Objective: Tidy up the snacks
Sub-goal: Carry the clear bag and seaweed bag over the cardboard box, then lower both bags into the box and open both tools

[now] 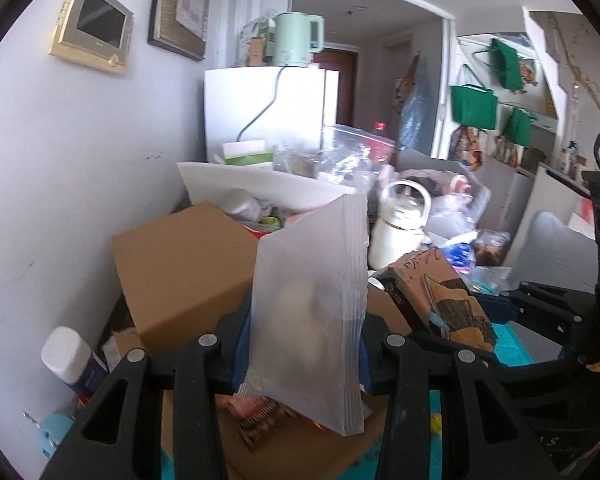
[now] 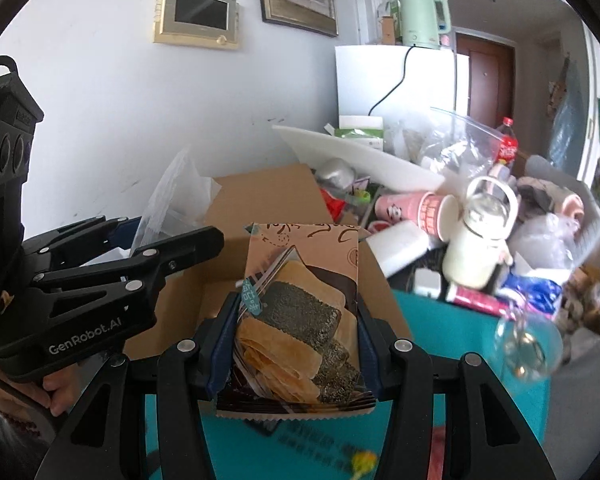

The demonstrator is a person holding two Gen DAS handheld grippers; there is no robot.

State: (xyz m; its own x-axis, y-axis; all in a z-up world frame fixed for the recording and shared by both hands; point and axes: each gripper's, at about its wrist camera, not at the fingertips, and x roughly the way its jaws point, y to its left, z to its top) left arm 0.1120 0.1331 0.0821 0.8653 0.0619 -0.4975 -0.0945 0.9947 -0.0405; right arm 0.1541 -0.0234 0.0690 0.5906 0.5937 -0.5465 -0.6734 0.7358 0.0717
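My left gripper (image 1: 304,340) is shut on a frosted zip bag (image 1: 312,312) with pale contents, held upright above a brown cardboard box (image 1: 180,264). My right gripper (image 2: 296,340) is shut on a brown snack packet (image 2: 300,304) printed with seaweed crisps, also held upright. In the left wrist view that snack packet (image 1: 436,300) and the right gripper's fingers (image 1: 540,300) appear at the right. In the right wrist view the left gripper (image 2: 140,232) and its clear bag (image 2: 176,196) sit at the left, over the cardboard box (image 2: 268,200). A hand (image 2: 56,392) grips the left tool.
A teal table (image 2: 460,332) carries clutter: a white kettle-like jug (image 2: 480,236), pink paper cups (image 2: 420,212), a red-capped bottle (image 2: 508,144), plastic bags (image 2: 460,140). A white fridge (image 1: 268,108) with a green kettle (image 1: 296,40) stands behind. The wall (image 1: 60,200) is close on the left.
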